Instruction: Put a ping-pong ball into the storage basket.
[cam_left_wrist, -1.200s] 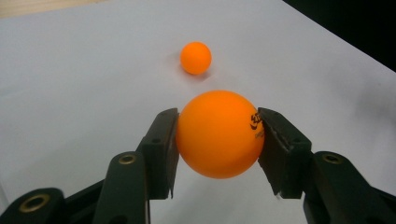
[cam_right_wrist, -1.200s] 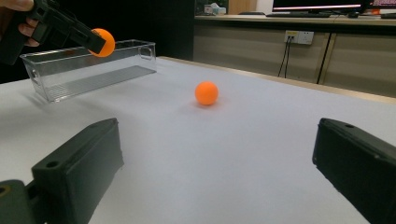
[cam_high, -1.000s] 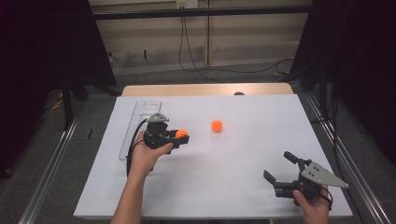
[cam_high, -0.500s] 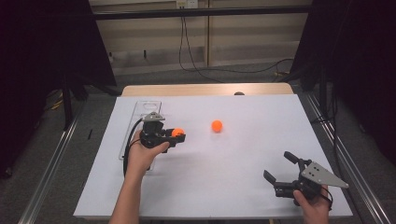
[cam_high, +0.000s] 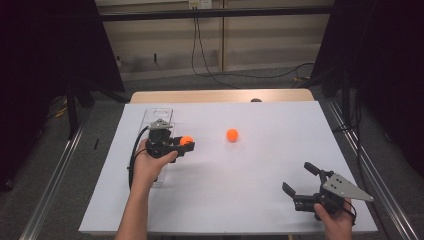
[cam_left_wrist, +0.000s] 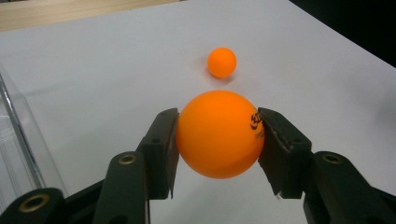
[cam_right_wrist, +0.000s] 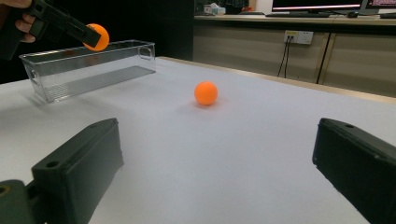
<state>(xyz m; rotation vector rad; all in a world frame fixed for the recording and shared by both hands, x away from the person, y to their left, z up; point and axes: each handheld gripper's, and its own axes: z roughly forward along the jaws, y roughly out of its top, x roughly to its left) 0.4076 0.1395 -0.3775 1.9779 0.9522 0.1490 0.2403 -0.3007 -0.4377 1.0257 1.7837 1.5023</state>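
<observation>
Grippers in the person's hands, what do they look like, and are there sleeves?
Both are black with two blocky jaws. The left gripper trails a black cable, and the right gripper carries a grey three-cornered plate with small holes. The forearms are bare, no sleeves.

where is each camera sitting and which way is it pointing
High view: fixed above the person's side, looking forward and down on the white table; both forearms enter from below, left gripper and right gripper.
Left gripper view: rides the left gripper, looking along its jaws across the table; they clamp the held orange ball.
Right gripper view: rides low on the right gripper, looking between open jaws toward the clear bin and the far wall.
Shared: all three show the loose orange ball on the table.
</observation>
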